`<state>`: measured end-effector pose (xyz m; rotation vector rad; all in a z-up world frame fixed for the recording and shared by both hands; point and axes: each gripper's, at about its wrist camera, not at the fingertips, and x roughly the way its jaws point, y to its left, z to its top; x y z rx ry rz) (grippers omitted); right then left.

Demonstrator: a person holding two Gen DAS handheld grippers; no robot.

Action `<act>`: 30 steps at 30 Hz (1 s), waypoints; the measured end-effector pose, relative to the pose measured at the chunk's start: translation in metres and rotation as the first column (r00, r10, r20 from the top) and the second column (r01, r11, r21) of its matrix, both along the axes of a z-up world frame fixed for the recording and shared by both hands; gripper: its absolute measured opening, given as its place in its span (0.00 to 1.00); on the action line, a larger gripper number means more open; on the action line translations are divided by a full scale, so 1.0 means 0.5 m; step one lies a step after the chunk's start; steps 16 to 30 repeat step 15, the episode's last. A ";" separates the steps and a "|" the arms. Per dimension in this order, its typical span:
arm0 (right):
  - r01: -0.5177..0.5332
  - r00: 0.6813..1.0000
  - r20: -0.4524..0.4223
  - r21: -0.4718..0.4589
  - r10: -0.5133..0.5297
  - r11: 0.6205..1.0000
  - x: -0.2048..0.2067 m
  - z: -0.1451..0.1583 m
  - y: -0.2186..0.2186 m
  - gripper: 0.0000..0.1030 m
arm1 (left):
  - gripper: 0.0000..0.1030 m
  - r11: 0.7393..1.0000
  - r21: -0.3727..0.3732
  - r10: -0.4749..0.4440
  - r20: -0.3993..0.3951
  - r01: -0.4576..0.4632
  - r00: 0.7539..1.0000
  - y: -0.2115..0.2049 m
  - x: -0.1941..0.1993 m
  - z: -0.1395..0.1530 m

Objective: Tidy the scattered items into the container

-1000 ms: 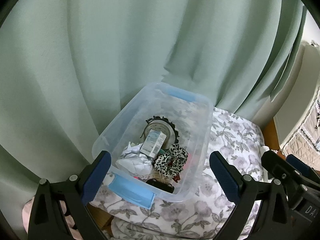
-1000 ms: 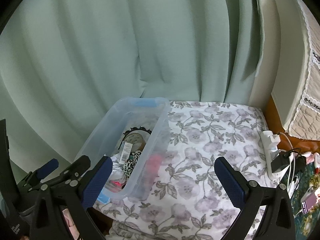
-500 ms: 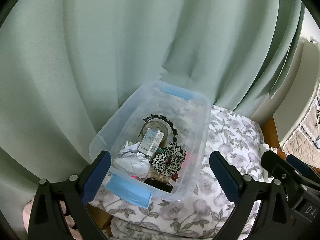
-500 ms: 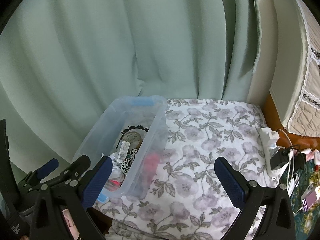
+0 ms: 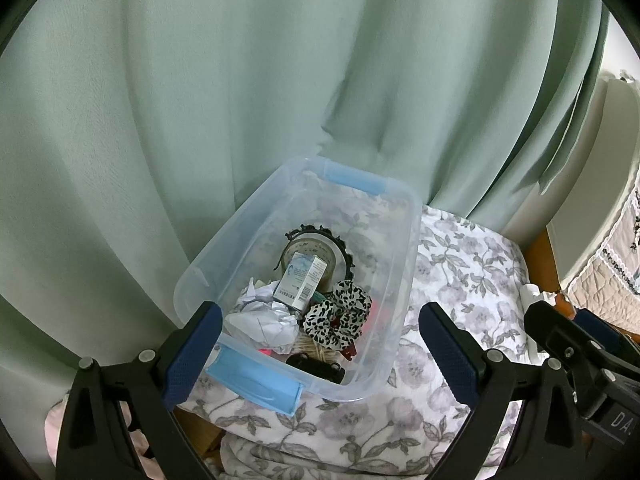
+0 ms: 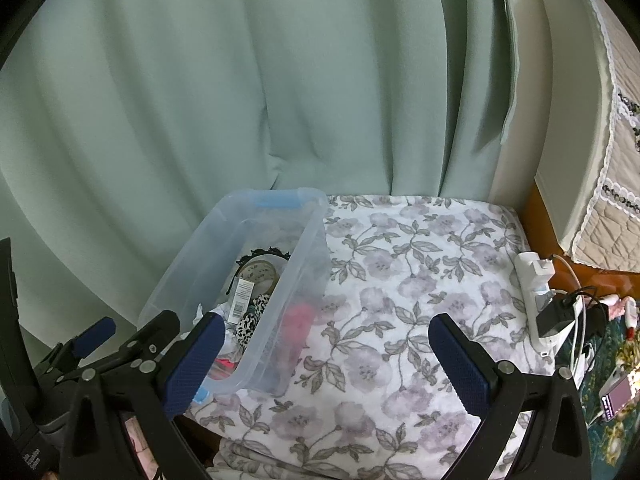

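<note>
Both claws stand wide apart and hold nothing: the left gripper [image 5: 320, 352] hangs above the near end of the clear plastic bin [image 5: 404, 264], and the right gripper [image 6: 324, 364] hangs over the flowered bedcover [image 6: 400, 280], just right of the bin's near corner. Bin on the left part of the bedcover, its far end against the pale green curtain [image 5: 240, 80]; blue handles at the near and far ends. Inside the bin, gathered toward the near end: a roll of tape [image 5: 310, 246] ringed by a black scalloped band, a small white-and-blue box [image 5: 300, 278] lying tilted on the tape, crumpled white paper [image 5: 260, 320] beside the box, a black-and-white spotted scrunchie [image 5: 338, 316] to the right of the paper, and a small black object [image 5: 316, 366] by the near wall. Something pink shows blurred through the right wall. Right of the bedcover, a white power strip [image 6: 538, 300] with plugs and cables, well apart from the bin.
</note>
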<state>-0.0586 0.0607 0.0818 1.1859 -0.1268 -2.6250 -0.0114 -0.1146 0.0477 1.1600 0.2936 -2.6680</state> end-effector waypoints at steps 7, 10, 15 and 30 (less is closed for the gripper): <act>0.000 1.000 -0.003 0.003 0.000 1.000 0.002 0.002 -0.002 1.00 | 0.96 1.000 0.002 -0.003 -0.002 0.003 1.000 -0.003 0.000 -0.005; -0.002 1.000 -0.006 0.002 0.002 1.000 0.002 0.002 -0.005 1.00 | 0.96 1.000 0.000 -0.002 0.002 0.002 1.000 -0.002 0.000 -0.006; -0.010 1.000 -0.007 -0.004 0.010 1.000 0.001 0.001 -0.008 1.00 | 0.96 1.000 -0.009 -0.020 0.009 0.020 1.000 0.003 -0.001 -0.011; -0.010 1.000 -0.007 -0.004 0.010 1.000 0.001 0.001 -0.008 1.00 | 0.96 1.000 -0.009 -0.020 0.009 0.020 1.000 0.003 -0.001 -0.011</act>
